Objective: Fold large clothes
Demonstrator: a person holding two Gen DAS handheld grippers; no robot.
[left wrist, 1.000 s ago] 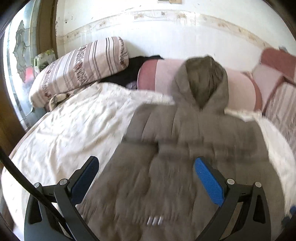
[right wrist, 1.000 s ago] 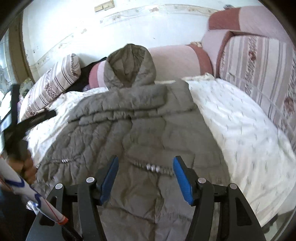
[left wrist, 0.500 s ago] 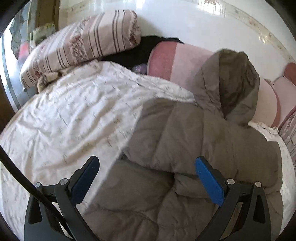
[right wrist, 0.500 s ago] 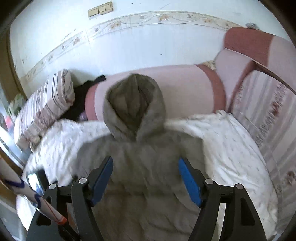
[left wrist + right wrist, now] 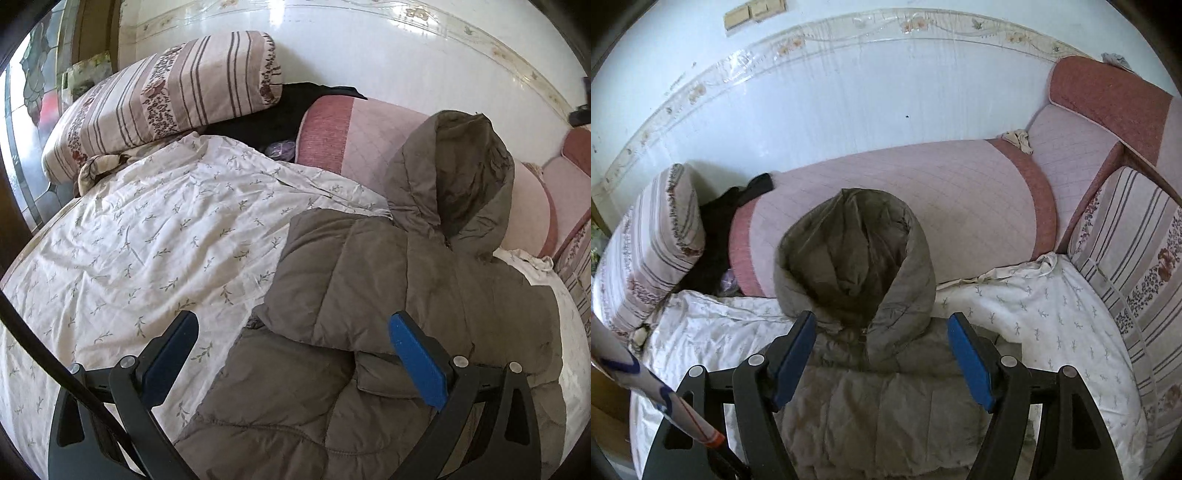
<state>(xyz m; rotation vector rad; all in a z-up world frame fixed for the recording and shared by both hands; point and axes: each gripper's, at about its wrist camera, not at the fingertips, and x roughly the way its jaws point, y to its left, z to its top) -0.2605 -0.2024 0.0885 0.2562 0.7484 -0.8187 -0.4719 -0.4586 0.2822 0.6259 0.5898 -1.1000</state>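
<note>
A grey-brown hooded puffer jacket (image 5: 388, 295) lies on a white bedsheet (image 5: 147, 240), its hood (image 5: 454, 173) resting up against a pink bolster. A sleeve is folded across its chest. My left gripper (image 5: 295, 350) is open and empty, hovering over the jacket's left shoulder and folded sleeve. In the right wrist view the jacket (image 5: 879, 406) lies below my right gripper (image 5: 882, 354), which is open and empty just above the collar, under the hood (image 5: 853, 258).
A striped pillow (image 5: 166, 99) and dark clothes (image 5: 280, 110) lie at the bed's far left. A pink bolster (image 5: 923, 206) runs along the white wall. Striped cushions (image 5: 1137, 266) stand at the right. A window is at the left edge.
Both grippers have moved forward along the jacket from its lower body toward the shoulders and hood. Both stayed open. The jacket has not visibly shifted.
</note>
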